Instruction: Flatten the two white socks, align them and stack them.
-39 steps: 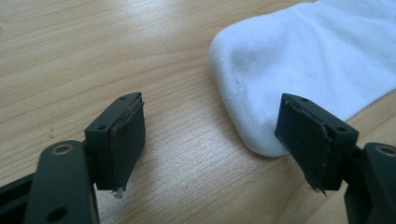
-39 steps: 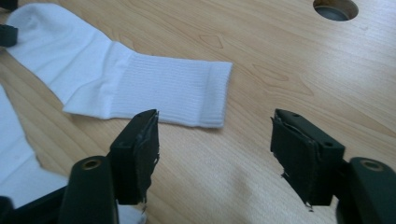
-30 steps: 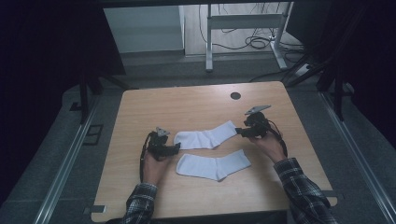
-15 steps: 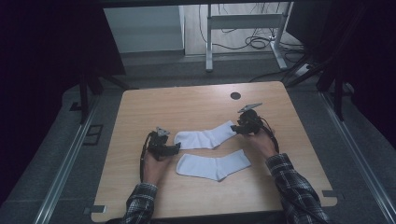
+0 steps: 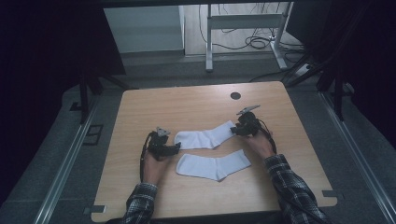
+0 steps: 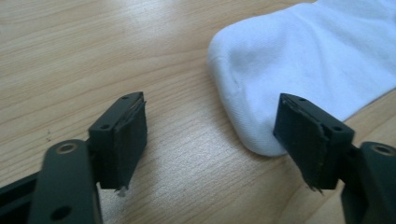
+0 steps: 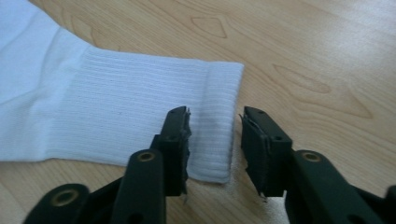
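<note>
Right gripper (image 7: 212,140) fingers closing astride far sock (image 5: 205,138) cuff edge; left gripper (image 6: 210,135) wide, empty, at toe.

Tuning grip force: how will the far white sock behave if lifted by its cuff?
Likely floppy: the far white sock lies flat and creased, so it should drape. Probably light, thin knit. Its ribbed cuff should give the right tongs, which have just been closing around its edge, some bite.
</note>
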A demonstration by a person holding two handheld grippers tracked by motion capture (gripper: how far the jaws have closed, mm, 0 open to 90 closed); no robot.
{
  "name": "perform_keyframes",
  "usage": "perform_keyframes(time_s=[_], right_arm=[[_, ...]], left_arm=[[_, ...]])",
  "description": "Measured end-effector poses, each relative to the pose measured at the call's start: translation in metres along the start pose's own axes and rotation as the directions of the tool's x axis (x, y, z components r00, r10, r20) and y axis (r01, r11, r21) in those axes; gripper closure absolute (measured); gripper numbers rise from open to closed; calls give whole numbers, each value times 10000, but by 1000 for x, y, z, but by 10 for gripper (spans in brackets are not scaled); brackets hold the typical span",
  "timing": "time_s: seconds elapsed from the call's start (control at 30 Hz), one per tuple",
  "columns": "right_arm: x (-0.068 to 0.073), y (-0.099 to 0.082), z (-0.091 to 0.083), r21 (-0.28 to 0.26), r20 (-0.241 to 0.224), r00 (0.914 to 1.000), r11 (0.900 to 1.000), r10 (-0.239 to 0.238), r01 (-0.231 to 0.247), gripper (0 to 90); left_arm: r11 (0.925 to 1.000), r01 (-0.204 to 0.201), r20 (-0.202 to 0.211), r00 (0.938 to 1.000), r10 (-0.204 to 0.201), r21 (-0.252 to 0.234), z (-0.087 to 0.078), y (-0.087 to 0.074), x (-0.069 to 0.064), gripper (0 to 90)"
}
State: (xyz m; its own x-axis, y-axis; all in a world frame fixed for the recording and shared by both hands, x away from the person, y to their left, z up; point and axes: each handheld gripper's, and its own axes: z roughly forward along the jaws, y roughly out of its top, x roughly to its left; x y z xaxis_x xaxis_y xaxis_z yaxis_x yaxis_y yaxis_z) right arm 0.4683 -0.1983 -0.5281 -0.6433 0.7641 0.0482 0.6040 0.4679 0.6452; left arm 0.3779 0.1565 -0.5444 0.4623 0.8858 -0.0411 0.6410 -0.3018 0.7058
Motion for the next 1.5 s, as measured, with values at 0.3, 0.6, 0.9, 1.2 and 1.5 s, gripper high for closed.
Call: perform_keyframes(time_s=[0.3,0.6,0.9,1.2,1.5], right_arm=[[4,-3,-2,-27,-226,9996,9998,184,-185,777],[9,-5,-5,45,-49,10000,10000,-1,1,791],[9,-5,-13,151,65,9997,9996,-218,217,797],[12,-4,-34,-213,-48,9996,9994,-288,287,796],[23,2,-61,-691,-58,9973,9950,-726,721,795]], left_arm=[[9992,-340,627,9974,352,-205,-1,0,-4,679],[9998,-103,1090,9940,123,-193,0,1,-4,855],[9997,-185,941,9954,197,-136,2,7,-11,861],[9983,-202,925,9954,253,-552,-15,17,-11,856],[9958,-135,1246,9919,247,-903,-35,24,-15,856]])
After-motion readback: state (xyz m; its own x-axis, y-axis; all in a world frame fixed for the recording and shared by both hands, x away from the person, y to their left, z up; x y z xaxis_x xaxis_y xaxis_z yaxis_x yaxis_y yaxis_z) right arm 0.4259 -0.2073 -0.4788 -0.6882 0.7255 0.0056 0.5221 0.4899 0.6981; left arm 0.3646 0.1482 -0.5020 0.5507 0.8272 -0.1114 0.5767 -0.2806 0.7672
